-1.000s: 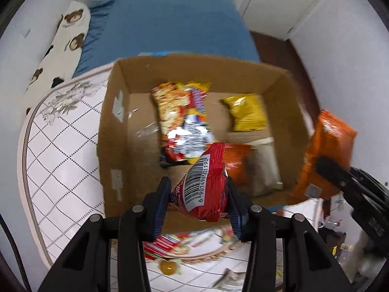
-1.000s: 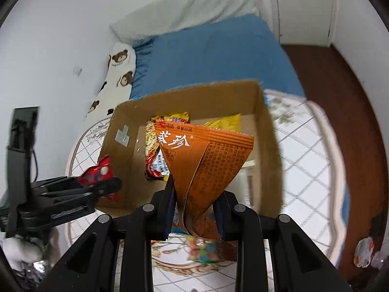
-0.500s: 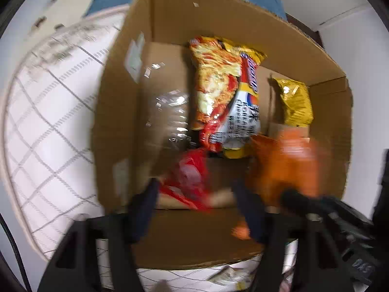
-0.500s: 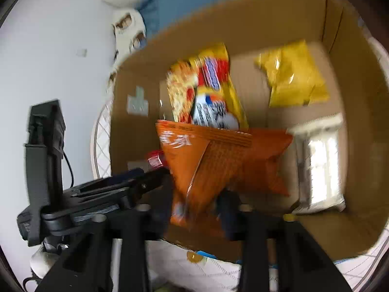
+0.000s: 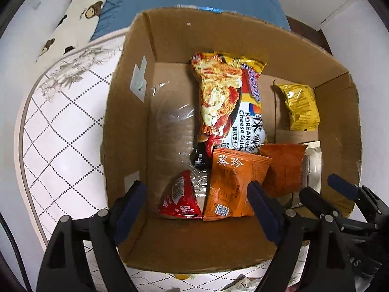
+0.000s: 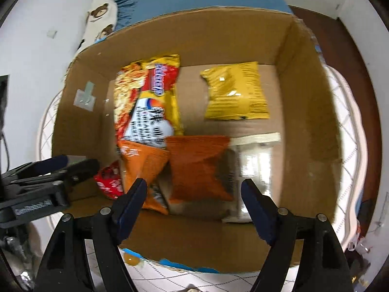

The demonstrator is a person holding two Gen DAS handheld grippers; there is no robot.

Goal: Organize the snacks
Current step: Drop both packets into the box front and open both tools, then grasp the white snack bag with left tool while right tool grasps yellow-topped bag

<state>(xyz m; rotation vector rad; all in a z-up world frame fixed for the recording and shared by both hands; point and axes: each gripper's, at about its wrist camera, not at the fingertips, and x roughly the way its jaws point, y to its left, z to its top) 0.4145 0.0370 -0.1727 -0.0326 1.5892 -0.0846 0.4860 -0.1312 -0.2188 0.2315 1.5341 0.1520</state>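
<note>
A: Going from left to right, what is in the cardboard box [image 5: 126, 131]?

B: Seen from the left wrist camera, the red packet [image 5: 181, 200] lies at about 7 o'clock on the box floor, touching the orange packet [image 5: 234, 185] just beside it. The noodle packet [image 5: 226, 102] is in the middle, a second orange packet [image 5: 283, 168] at 4 o'clock and the yellow packet [image 5: 300, 107] at 2 o'clock.

A: And the jaws?

B: The left gripper [image 5: 195, 204] hangs above the red and orange packets. Its jaws are opening, already wide, and the pads do not press on anything. The right gripper [image 6: 193, 199] is the same: its jaws are opening over the orange packets, holding nothing.

A: How should this release be finished well?

B: I think both jaws should open fully and then rise straight up, so that no pad drags a packet. The two tools are near each other, so they should leave without crossing.

A: What differs from one second ago?

B: Then the left jaws were pinching the red packet and the right jaws the orange packet, both above the box. Now both packets lie inside it, and the tools have come lower.
</note>
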